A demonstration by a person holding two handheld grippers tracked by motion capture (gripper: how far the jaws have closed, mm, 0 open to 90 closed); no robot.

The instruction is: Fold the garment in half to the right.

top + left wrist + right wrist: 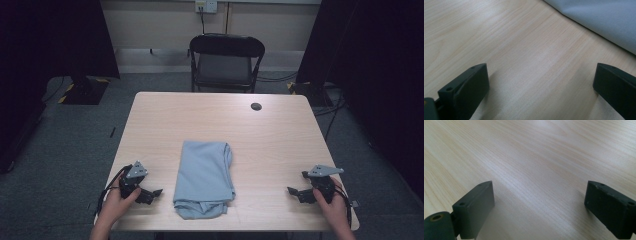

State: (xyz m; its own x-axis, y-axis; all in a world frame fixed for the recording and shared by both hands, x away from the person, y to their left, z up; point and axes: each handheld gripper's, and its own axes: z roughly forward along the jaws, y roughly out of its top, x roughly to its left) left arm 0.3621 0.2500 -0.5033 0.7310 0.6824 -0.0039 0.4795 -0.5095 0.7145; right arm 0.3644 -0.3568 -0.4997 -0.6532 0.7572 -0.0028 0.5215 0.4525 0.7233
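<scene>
1. Centrally, a folded light blue cloth point(204, 179) is seen lying on the wooden table point(280, 135), toward the near edge, its bunched end turned to the person's side.
2. The left gripper point(150, 194) is held low over the table just beside the cloth's left edge; its jaws are spread wide, with nothing between them but bare wood, as is shown in the left gripper view point(540, 85).
3. A corner of the cloth point(604, 22) is caught in that view, apart from the jaws.
4. The right gripper point(297, 192) is held near the table's right side, well apart from the cloth; its jaws are likewise spread over bare tabletop point(539, 202).
5. A black folding chair point(226, 62) is placed beyond the far edge.
</scene>
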